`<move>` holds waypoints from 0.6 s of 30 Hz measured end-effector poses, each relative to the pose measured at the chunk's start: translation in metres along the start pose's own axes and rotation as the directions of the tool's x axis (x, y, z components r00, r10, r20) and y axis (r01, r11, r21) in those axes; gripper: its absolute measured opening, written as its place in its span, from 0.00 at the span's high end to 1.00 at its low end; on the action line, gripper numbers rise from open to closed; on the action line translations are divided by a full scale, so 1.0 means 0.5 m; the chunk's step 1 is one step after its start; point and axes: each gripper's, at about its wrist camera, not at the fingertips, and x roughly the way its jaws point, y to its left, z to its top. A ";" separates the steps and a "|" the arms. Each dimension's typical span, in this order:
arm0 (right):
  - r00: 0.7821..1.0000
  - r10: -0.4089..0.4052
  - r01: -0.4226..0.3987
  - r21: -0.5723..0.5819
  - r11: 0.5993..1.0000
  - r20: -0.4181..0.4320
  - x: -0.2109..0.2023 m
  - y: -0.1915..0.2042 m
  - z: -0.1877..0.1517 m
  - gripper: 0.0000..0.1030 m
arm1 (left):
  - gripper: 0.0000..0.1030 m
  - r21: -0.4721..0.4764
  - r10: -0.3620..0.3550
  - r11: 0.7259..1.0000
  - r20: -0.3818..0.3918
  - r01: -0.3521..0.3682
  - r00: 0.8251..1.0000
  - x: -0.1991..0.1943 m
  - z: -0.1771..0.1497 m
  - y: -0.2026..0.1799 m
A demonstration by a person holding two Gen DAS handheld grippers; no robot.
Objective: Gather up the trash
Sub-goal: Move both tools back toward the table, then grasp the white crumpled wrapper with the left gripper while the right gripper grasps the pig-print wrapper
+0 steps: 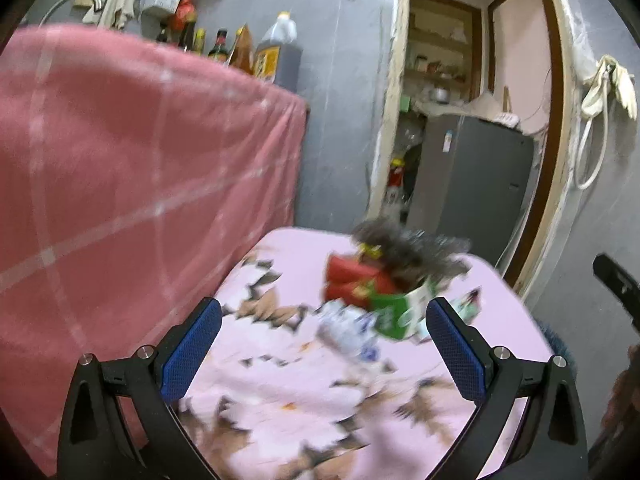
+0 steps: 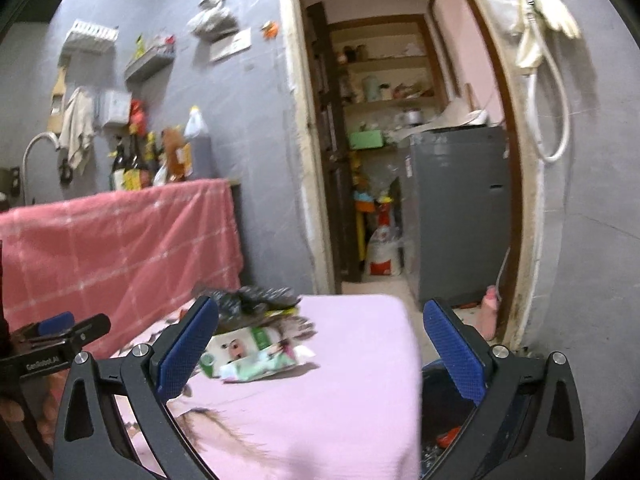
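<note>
- Left gripper (image 1: 324,344): jaws wide apart, nothing between the pads, hovering over the pink cloth (image 1: 288,392).
- Right gripper (image 2: 320,344): jaws also spread wide, empty, above the same cloth's right part.
- Trash pile (image 1: 384,288) lies on the cloth ahead of the left gripper: red wrapper (image 1: 352,280), green-white packet (image 1: 396,312), crumpled black bag (image 1: 412,244) behind; all blurred.
- Right view: the packet (image 2: 248,352) sits just ahead of the left finger, black bag (image 2: 248,300) behind it.
- Bin (image 2: 444,420) below the cloth's right edge, dark, with a red scrap inside; other contents unclear.
- Red checked cloth (image 1: 120,180) covers a counter to the left, bottles (image 1: 224,46) on top at the back.
- Doorway (image 2: 384,160) straight ahead, grey fridge (image 2: 460,208) inside.
</note>
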 end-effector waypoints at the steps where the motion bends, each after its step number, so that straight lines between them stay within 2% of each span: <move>1: 1.000 0.007 -0.007 -0.008 1.000 -0.010 0.006 0.009 -0.003 0.00 | 0.03 0.000 0.005 1.000 -0.013 -0.005 1.000 0.005 -0.005 0.007; 8: 0.995 0.032 -0.037 -0.053 0.998 -0.097 0.060 0.051 -0.022 0.00 | 0.03 0.001 -0.018 1.000 -0.135 0.018 0.991 0.050 -0.037 0.035; 13: 0.986 0.028 -0.040 -0.069 0.997 -0.167 0.097 0.055 -0.039 0.00 | 0.03 0.022 -0.037 0.999 -0.191 0.042 0.981 0.086 -0.038 0.020; 18: 0.968 0.031 -0.047 -0.060 0.997 -0.251 0.147 0.043 -0.050 0.00 | 0.03 0.018 -0.054 0.998 -0.224 0.060 0.973 0.120 -0.030 0.013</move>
